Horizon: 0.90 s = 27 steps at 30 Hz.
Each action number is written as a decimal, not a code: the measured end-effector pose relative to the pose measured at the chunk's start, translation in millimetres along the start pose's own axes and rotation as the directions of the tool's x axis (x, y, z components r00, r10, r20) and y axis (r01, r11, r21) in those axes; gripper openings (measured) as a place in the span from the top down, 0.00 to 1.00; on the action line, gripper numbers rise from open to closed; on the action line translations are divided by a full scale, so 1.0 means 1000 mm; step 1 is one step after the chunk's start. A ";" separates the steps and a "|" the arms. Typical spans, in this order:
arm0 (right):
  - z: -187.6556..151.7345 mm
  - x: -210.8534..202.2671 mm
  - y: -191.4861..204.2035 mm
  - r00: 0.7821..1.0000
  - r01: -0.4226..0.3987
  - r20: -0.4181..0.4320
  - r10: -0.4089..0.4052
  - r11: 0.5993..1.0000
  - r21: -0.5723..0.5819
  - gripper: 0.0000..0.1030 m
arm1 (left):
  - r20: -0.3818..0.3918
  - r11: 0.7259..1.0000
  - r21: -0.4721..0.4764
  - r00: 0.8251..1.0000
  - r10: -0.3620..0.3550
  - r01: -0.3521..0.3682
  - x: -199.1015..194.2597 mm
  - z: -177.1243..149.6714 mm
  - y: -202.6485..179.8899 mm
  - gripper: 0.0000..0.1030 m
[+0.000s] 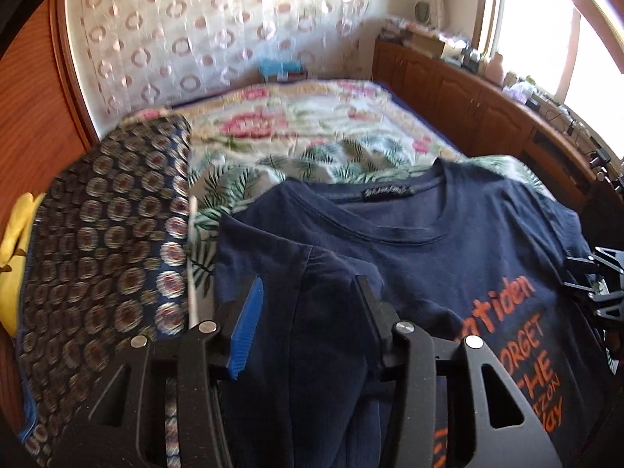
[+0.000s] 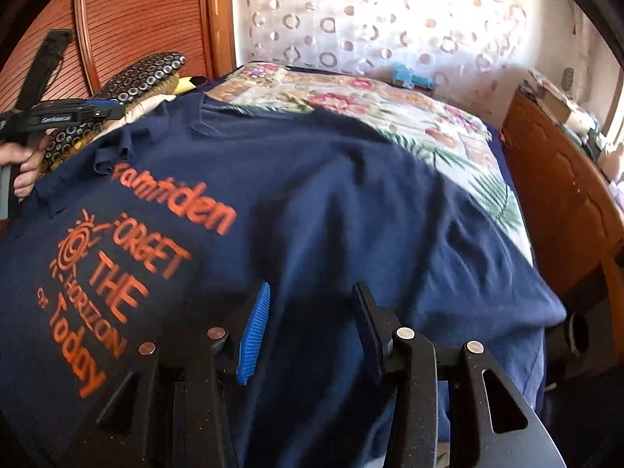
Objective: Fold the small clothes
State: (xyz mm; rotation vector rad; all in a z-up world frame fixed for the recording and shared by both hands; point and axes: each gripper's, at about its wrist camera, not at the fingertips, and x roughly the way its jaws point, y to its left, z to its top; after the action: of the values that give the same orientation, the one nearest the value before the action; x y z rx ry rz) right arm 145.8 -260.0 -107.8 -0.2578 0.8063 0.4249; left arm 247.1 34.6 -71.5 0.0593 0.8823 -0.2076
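Observation:
A navy T-shirt (image 1: 448, 257) with orange lettering lies front up on the bed, its collar toward the far end. Its left sleeve is folded inward over the chest. My left gripper (image 1: 308, 304) is open, with the folded sleeve fabric lying between its jaws. My right gripper (image 2: 312, 312) is open over the shirt's (image 2: 312, 195) right half, fabric spread beneath and between its jaws. The right gripper also shows at the edge of the left wrist view (image 1: 600, 284). The left gripper shows in the right wrist view (image 2: 78, 111), held by a hand.
A floral bedspread (image 1: 312, 124) covers the bed. A dark patterned cloth pile (image 1: 101, 234) and something yellow (image 1: 19, 241) lie to the left. Wooden cabinets (image 1: 468, 97) with clutter run along the right under a window. A wooden panel (image 2: 128, 11) stands behind.

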 end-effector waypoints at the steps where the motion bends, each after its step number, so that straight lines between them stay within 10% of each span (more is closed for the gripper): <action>1: 0.000 -0.003 -0.002 1.000 -0.010 0.006 0.010 1.000 0.009 0.56 | -0.017 1.000 0.004 1.000 0.005 -0.005 0.005 0.001 -0.001 0.53; 8: -0.005 -0.011 0.005 1.000 -0.012 0.026 0.012 1.000 0.015 0.54 | -0.116 0.999 0.034 0.992 0.039 -0.035 0.035 -0.001 -0.008 0.54; 14: -0.010 -0.016 -0.001 0.999 -0.026 0.029 0.025 0.999 0.027 0.54 | -0.118 0.999 0.036 0.993 0.026 -0.022 0.029 -0.001 -0.009 0.94; 27: -0.005 -0.006 -0.012 0.999 -0.024 0.028 0.023 0.999 0.026 0.53 | 0.144 0.985 -0.057 0.975 0.167 -0.161 -0.081 0.022 0.062 0.96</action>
State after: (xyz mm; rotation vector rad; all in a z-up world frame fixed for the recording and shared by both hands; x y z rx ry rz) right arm 144.6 -274.6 -105.3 -0.2181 0.7883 0.4389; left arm 226.8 104.4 3.2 0.0736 0.7289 -0.0369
